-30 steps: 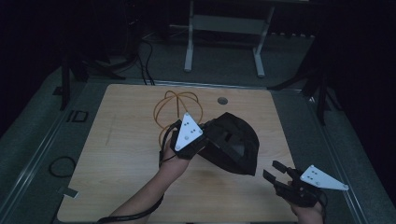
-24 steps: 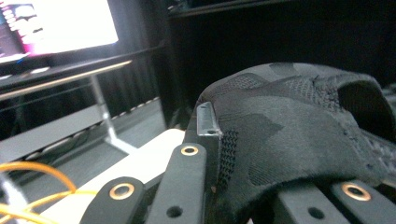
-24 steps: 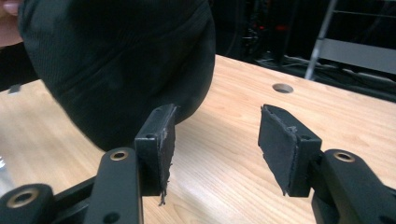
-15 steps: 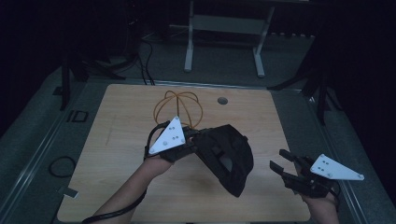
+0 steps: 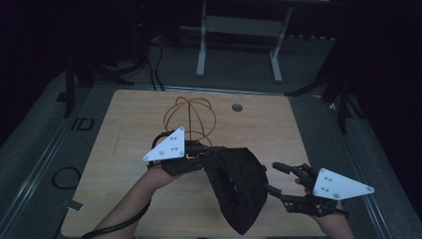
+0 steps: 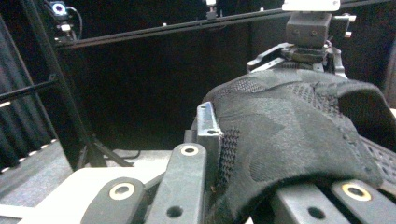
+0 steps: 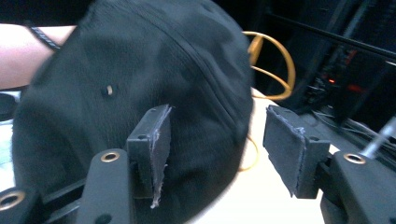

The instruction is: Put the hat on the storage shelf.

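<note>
1. I count one black cap [image 5: 236,186] in front of me.
2. I have two grippers in my hands: my left gripper [image 5: 196,158] and my right gripper [image 5: 278,181].
3. Each gripper carries one grey three-cornered plate, so that makes two plates, one on the left [image 5: 166,145] and one on the right [image 5: 338,184].
4. There is one orange wire frame [image 5: 190,115], standing on the table.
5. There is one wooden table [image 5: 129,129], with one round hole [image 5: 237,107] in its top.
6. Behind the table stands one metal stand [image 5: 239,37].
</note>
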`<state>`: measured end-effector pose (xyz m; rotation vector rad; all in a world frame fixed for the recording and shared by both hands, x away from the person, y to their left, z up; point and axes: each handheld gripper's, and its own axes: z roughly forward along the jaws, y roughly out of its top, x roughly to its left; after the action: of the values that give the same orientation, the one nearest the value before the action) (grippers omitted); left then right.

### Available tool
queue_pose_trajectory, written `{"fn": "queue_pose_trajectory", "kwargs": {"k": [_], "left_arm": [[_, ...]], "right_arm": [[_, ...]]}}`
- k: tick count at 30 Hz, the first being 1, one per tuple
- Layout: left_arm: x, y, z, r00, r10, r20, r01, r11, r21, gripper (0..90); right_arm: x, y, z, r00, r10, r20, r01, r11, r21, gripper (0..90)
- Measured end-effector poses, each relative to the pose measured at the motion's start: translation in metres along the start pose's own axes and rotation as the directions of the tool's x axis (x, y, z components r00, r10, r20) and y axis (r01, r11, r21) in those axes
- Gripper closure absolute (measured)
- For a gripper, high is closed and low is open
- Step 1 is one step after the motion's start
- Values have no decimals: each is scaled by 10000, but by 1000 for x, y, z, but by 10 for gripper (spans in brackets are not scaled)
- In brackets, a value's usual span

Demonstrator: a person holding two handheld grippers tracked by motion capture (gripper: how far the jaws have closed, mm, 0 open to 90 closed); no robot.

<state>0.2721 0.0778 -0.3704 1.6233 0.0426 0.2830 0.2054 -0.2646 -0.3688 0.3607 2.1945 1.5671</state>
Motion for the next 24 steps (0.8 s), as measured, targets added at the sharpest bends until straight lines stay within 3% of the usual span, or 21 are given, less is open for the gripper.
{"fn": "queue_pose_trajectory", "kwargs": {"k": [6,12,20,24], "left_arm": [[0,1,1,9996,-268,40,269,9994,-234,882],[-1,1,2,9996,-275,100,278,9991,-309,881],[2,0,3,9979,-646,71,649,9957,-658,881],[3,-1,3,9976,-698,7,697,9955,-646,881]], "right_arm": [[3,4,17,9995,-237,-188,237,9997,-14,389],[3,7,26,9995,-280,-151,280,9996,-1,409],[0,9,29,9995,-117,296,129,9990,-436,739],[2,9,34,9989,-184,435,189,9998,-115,850]]}}
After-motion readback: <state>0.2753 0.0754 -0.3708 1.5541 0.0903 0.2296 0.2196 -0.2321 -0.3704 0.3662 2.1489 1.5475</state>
